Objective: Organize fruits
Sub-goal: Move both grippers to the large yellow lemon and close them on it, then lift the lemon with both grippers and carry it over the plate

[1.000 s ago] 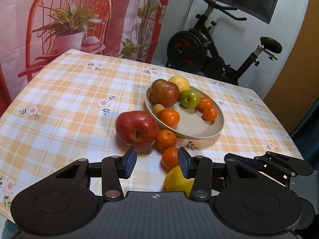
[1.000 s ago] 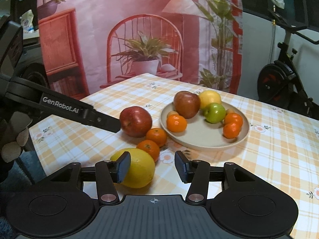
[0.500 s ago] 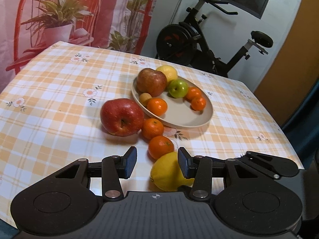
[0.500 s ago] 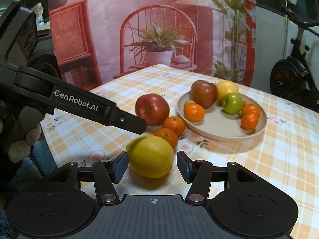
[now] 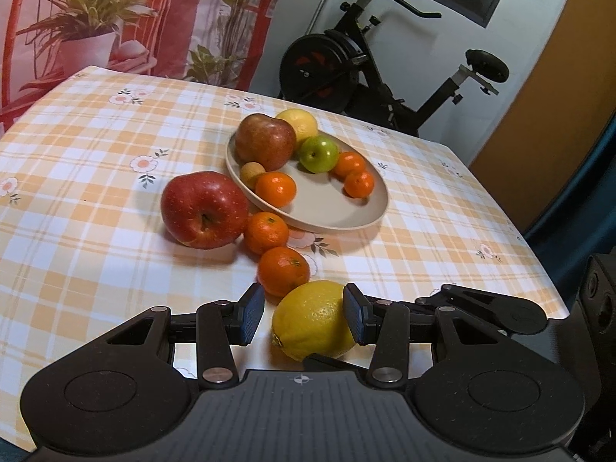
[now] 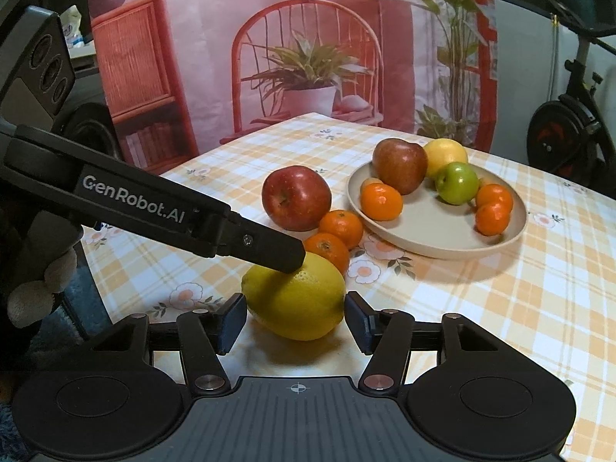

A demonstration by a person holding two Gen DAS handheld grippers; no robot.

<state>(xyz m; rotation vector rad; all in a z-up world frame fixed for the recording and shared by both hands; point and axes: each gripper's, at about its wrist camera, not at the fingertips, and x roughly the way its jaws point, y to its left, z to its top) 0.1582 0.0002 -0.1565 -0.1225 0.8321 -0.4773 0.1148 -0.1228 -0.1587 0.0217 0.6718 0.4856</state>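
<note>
A yellow lemon (image 5: 312, 319) (image 6: 294, 296) lies on the checked tablecloth near the front edge. My right gripper (image 6: 295, 321) is open with the lemon between its fingers. My left gripper (image 5: 304, 315) is open, its right pad beside the lemon; one left finger (image 6: 269, 248) rests against the lemon's top in the right wrist view. A beige plate (image 5: 346, 211) (image 6: 435, 238) holds an apple, a lemon, a green apple, several mandarins and a small brown fruit. A big red apple (image 5: 204, 210) (image 6: 296, 198) and two mandarins (image 5: 283, 271) (image 6: 327, 248) lie beside it.
An exercise bike (image 5: 365, 65) stands behind the table. A printed backdrop with a chair and plant (image 6: 304, 73) hangs at the far side. The table's front edge is close under both grippers.
Both grippers have closed in on the lemon. It now sits between the right gripper's fingers, and the left gripper's finger has come against it.
</note>
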